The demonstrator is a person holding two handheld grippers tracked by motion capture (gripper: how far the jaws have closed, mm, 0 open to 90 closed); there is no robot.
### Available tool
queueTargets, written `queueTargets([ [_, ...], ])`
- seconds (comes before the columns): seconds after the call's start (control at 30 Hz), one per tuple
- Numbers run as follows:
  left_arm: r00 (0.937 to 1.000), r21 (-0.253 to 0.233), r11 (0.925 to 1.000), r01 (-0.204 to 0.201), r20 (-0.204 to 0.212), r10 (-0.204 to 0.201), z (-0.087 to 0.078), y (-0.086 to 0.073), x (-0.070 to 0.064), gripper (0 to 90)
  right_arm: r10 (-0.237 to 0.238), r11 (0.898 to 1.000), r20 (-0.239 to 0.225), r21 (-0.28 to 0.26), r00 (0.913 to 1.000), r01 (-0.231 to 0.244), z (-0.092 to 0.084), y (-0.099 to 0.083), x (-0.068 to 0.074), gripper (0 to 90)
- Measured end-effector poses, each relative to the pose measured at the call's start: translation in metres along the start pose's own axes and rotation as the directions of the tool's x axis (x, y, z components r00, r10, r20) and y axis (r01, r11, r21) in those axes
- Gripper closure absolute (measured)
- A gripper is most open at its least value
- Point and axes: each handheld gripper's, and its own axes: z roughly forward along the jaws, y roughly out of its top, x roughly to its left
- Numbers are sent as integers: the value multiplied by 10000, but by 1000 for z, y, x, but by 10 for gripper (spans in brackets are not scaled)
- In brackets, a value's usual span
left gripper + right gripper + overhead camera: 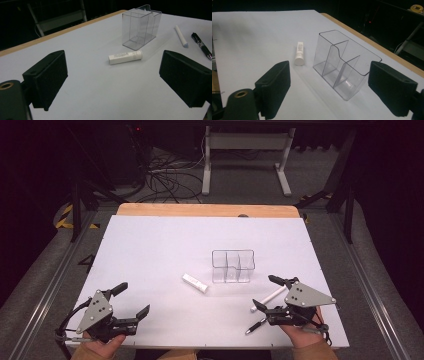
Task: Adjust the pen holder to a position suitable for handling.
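Note:
A clear three-compartment organizer (232, 266) (141, 27) (344, 65) stands empty, right of the white tabletop's centre. A white tube (195, 283) (125, 57) (299, 53) lies flat just to its left. A white stick (268, 298) (181, 36) and a black pen (255, 326) (201, 46) lie near the front right. My right gripper (265, 291) (329, 82) hovers over them, open and empty, facing the organizer. My left gripper (134, 298) (112, 82) stands open and empty at the front left, pointing toward the tube.
The white tabletop (150, 245) ends in a wooden strip (205, 210) at the far edge. Beyond it on the floor are a white desk frame (245, 155) and tangled cables (165, 180). Metal rails run along both sides of the table.

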Motion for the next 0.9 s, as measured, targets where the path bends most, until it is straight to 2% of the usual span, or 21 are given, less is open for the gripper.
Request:
queueTargets([
  [0.2, 10000, 18, 10000, -3, -3, 3, 0, 0, 0, 89, 27, 10000, -104, 71, 9999, -26, 2, 4, -2, 182],
  [0.6, 10000, 91, 9999, 73, 19, -73, 1, 0, 0, 93, -62, 9982, -220, 600, 9997, 75, 3, 10, -11, 197],
  [0.8, 10000, 99, 9999, 55, 14, -55, 1, 0, 1, 95, -363, 9917, -656, 1209, 9972, 441, 4, 10, -14, 227],
  [0.9, 10000, 97, 9999, 96, 15, -96, 1, 0, 0, 95, -733, 9824, -934, 1650, 9929, 881, 5, 11, -15, 235],
])
